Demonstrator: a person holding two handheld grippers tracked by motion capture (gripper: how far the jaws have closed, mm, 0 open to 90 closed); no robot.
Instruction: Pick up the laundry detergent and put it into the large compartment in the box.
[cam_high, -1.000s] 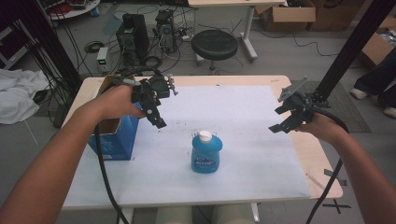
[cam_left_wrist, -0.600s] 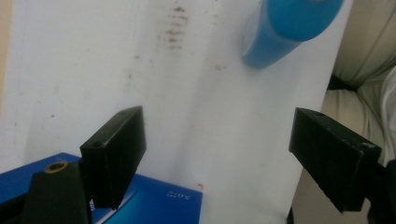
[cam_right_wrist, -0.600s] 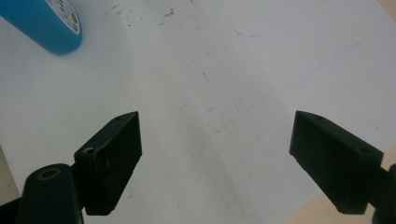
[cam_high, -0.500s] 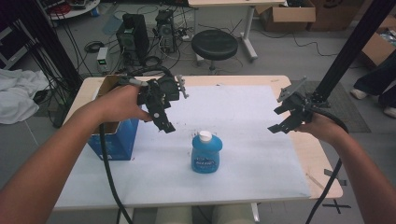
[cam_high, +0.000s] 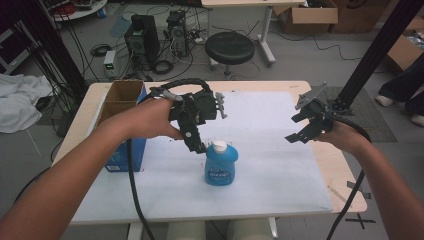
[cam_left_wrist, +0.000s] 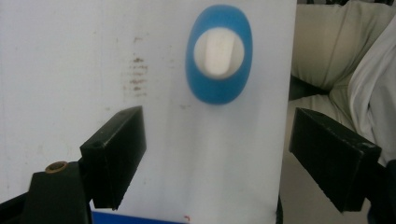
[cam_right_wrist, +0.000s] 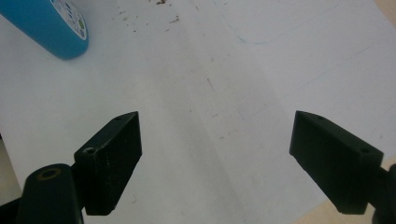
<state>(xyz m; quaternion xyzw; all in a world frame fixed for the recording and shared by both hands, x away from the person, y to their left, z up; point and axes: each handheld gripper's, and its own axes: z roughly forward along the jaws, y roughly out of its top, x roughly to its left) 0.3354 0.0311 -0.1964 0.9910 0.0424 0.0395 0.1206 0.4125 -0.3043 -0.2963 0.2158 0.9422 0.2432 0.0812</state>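
So the blue bottle (cam_high: 221, 166) is standing upright near the middle of the white worktop (cam_high: 280, 165), white cap up. The left tongs (cam_high: 197, 145) are hovering just off its cap at about 10 o'clock — jaws spread wide apart, gripping nothing. The right tongs (cam_high: 300, 129) are hanging well off at 3 o'clock, also gaping open. A blue box (cam_high: 122, 125) is sitting over at 9 o'clock.
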